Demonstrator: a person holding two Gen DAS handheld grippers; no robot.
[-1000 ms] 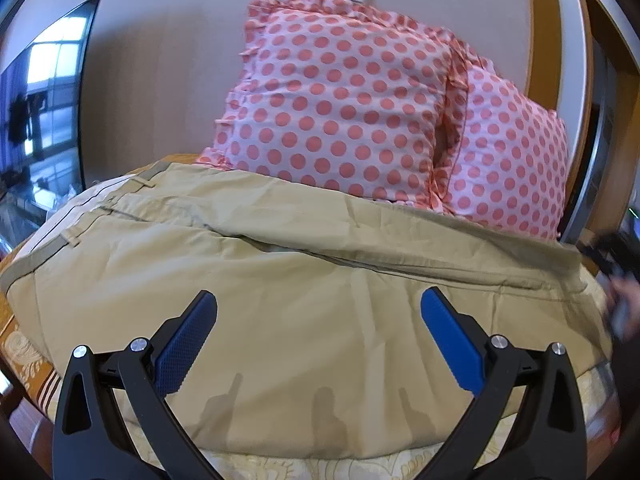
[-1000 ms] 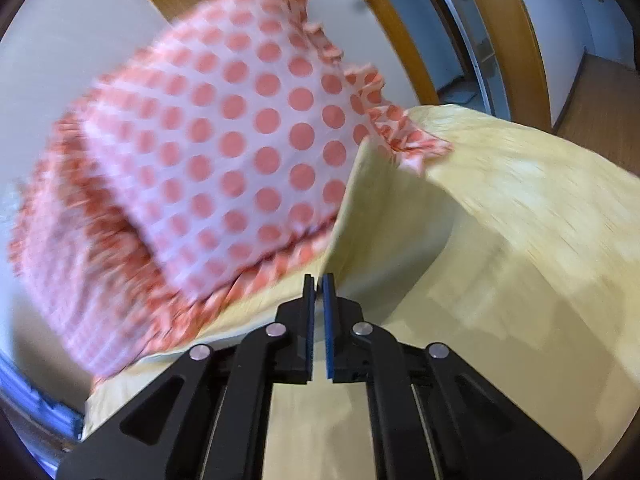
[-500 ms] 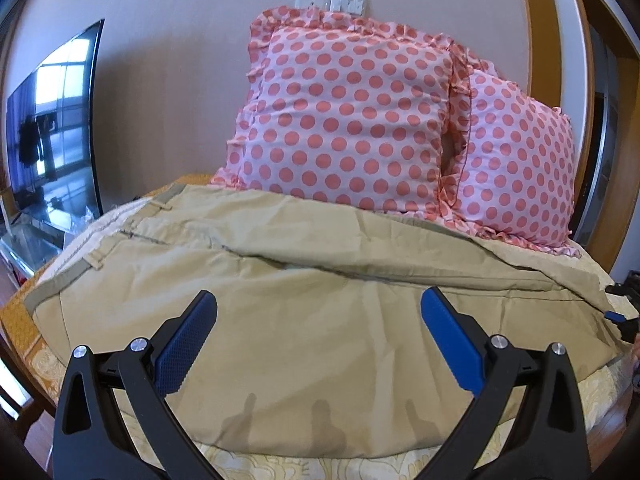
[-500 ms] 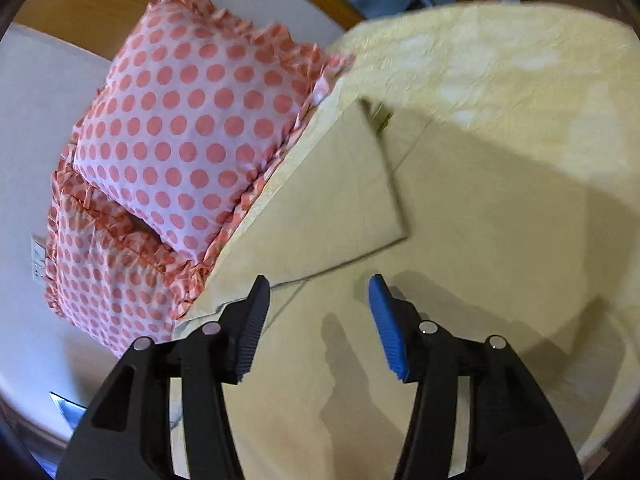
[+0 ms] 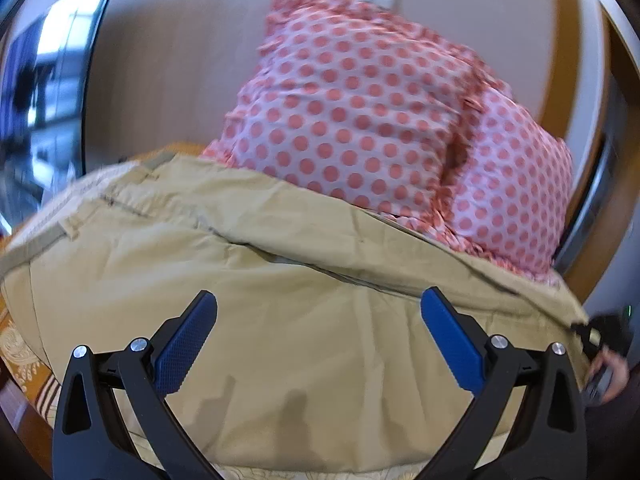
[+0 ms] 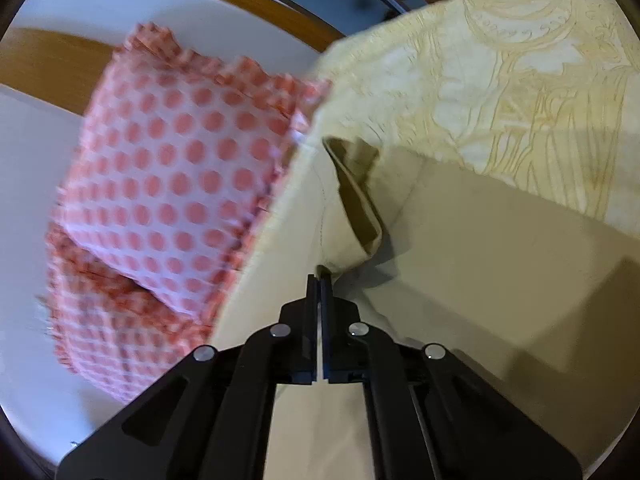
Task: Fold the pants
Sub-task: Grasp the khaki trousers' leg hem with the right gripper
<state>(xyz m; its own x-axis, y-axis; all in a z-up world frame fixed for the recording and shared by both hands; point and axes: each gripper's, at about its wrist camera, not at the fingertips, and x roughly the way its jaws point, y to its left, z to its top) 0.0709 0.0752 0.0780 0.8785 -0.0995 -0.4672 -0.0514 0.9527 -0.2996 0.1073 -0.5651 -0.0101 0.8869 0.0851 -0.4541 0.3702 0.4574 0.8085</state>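
Khaki pants (image 5: 280,312) lie spread across the bed, waistband at the left, legs running to the right. My left gripper (image 5: 318,336) is open and empty, hovering above the middle of the pants. My right gripper (image 6: 319,280) is shut on the hem end of a pant leg (image 6: 352,208) and lifts it off the bed; the cloth folds upward from the fingertips. The right gripper also shows at the far right edge of the left wrist view (image 5: 592,332), at the leg end.
Two pink polka-dot pillows (image 5: 360,120) lean on the wall behind the pants, also in the right wrist view (image 6: 172,200). A cream patterned bedspread (image 6: 540,80) covers the bed. A TV screen (image 5: 36,92) stands at the left. A wooden door frame (image 5: 560,40) is at the right.
My right gripper, open above the leg end half a second ago, has closed on the hem and raised it. My left gripper stayed open, with its view tilting slightly.
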